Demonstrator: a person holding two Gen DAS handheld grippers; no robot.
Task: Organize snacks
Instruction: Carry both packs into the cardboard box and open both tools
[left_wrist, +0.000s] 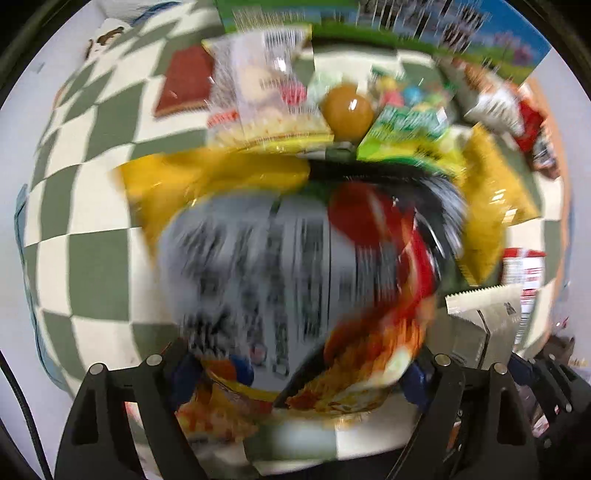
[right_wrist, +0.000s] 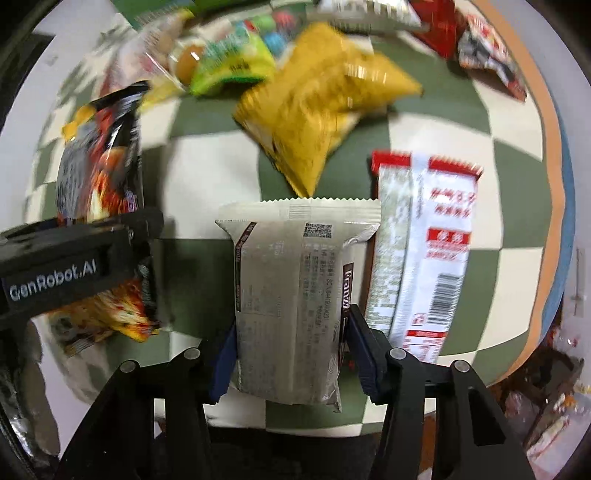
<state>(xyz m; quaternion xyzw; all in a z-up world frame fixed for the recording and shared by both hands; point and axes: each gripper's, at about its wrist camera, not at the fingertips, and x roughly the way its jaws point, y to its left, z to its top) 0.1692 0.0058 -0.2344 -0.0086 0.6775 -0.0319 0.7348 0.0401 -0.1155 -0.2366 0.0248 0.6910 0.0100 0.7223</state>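
My left gripper (left_wrist: 301, 369) is shut on a big black, red and orange noodle packet (left_wrist: 295, 280), which is blurred and fills the middle of the left wrist view. The right wrist view shows the same packet (right_wrist: 99, 155) hanging above the checked cloth (right_wrist: 461, 110) from the left gripper's black housing (right_wrist: 74, 266). My right gripper (right_wrist: 290, 350) points down. Its blue pads (right_wrist: 356, 343) press both long sides of a beige wafer packet (right_wrist: 291, 288) lying on the cloth. That packet's corner (left_wrist: 484, 317) shows at the right of the left wrist view.
A red and white packet (right_wrist: 432, 258) lies right beside the beige one. Beyond are a yellow bag (right_wrist: 317, 110), a green bag (right_wrist: 232, 62), red packets (right_wrist: 480, 44), a clear biscuit bag (left_wrist: 266, 92), a brown ball (left_wrist: 347, 110) and a dark red packet (left_wrist: 184, 81).
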